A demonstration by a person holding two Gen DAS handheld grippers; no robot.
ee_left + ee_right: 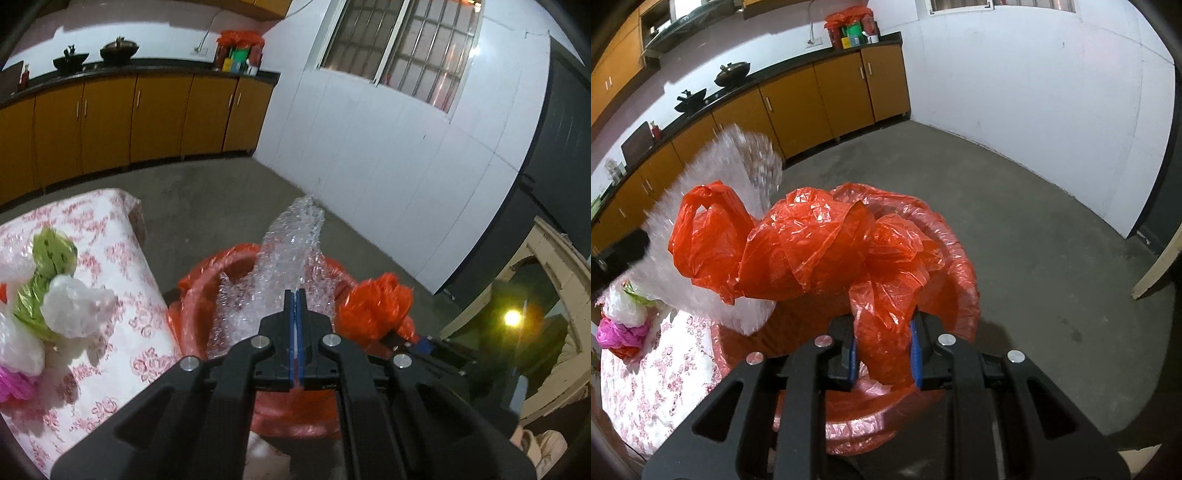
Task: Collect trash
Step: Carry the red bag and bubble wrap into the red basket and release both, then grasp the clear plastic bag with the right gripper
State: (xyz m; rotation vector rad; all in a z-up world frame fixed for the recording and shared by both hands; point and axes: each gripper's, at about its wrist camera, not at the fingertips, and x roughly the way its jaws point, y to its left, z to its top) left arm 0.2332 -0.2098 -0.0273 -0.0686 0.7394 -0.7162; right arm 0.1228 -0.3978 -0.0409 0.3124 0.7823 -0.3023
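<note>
My left gripper (pixel 295 295) is shut on a sheet of clear bubble wrap (pixel 288 251) and holds it over a red-lined trash bin (pixel 207 280). My right gripper (pixel 882 339) is shut on a crumpled red plastic bag (pixel 812 243), held over the same bin (pixel 956 258). The bubble wrap also shows in the right wrist view (pixel 713 173), behind the red bag. The red bag shows at the right of the left wrist view (pixel 376 302).
A table with a pink floral cloth (pixel 122 295) stands left of the bin, with white, green and pink bags (pixel 55 288) piled on it. Orange kitchen cabinets (pixel 147 118) line the far wall. Bare concrete floor (pixel 1015 206) lies beyond the bin.
</note>
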